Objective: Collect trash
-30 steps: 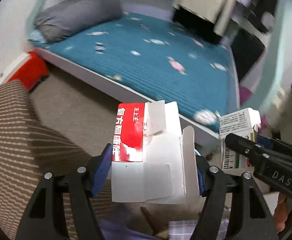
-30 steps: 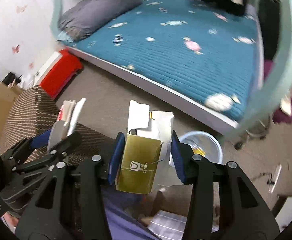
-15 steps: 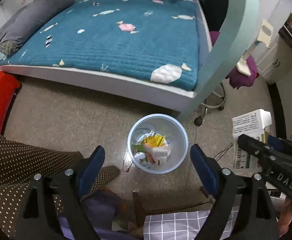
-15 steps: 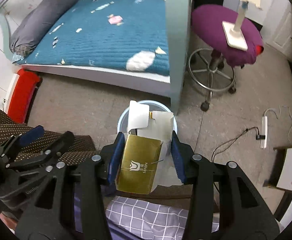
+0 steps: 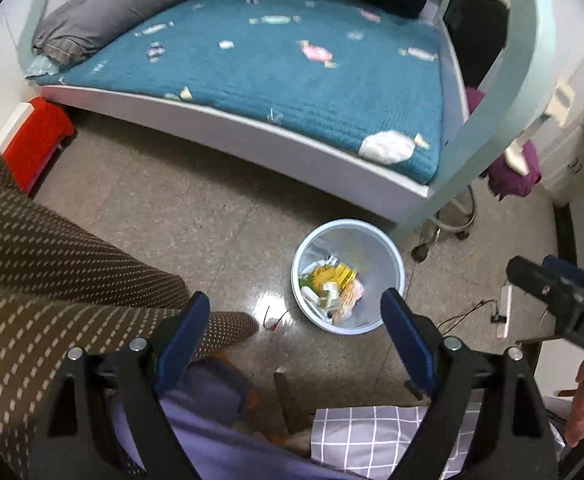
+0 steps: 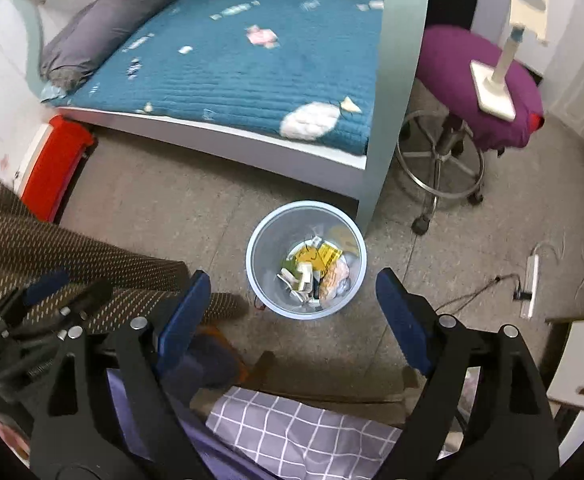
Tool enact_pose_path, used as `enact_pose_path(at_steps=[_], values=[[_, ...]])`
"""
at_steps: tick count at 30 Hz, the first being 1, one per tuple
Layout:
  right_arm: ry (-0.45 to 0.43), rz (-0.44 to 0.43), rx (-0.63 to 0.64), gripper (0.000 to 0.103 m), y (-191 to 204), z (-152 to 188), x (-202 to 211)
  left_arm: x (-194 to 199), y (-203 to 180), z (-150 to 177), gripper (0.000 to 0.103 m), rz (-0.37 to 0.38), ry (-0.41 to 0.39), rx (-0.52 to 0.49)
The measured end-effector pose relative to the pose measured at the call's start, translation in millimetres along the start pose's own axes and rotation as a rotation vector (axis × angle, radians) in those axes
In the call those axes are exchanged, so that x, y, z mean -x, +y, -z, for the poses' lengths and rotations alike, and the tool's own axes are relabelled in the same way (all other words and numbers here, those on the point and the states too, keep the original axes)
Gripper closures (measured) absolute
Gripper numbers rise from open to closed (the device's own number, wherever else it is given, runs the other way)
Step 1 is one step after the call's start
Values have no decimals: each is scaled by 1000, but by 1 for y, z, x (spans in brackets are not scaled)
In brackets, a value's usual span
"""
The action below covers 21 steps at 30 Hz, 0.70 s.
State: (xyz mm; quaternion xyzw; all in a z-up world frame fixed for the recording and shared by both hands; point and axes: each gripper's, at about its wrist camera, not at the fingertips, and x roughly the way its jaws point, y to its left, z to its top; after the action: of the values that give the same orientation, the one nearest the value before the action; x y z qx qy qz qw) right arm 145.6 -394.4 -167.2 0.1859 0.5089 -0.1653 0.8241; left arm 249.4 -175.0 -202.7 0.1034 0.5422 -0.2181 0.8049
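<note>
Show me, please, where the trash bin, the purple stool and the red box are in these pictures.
trash bin (image 6: 261, 240), right wrist view, inner wall.
purple stool (image 6: 452, 64), right wrist view, seat cushion.
red box (image 5: 36, 144), left wrist view, top face.

A pale blue round bin (image 6: 306, 258) stands upright on the floor, holding mixed trash (image 6: 314, 270).
</note>
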Motion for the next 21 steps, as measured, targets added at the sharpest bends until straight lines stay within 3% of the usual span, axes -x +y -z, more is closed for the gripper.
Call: enact_pose_path(at_steps=[4,16,21], values=[[-96,-5,63,20,14,23,42,50,0,23,15,-21,-114,-3],[-448,-171,197,19,56,83,187,222,-7,94,11,-111,-495,51],[-556,-225,282,11,78,108,229,267,-7,122,10,-183,-609,101]])
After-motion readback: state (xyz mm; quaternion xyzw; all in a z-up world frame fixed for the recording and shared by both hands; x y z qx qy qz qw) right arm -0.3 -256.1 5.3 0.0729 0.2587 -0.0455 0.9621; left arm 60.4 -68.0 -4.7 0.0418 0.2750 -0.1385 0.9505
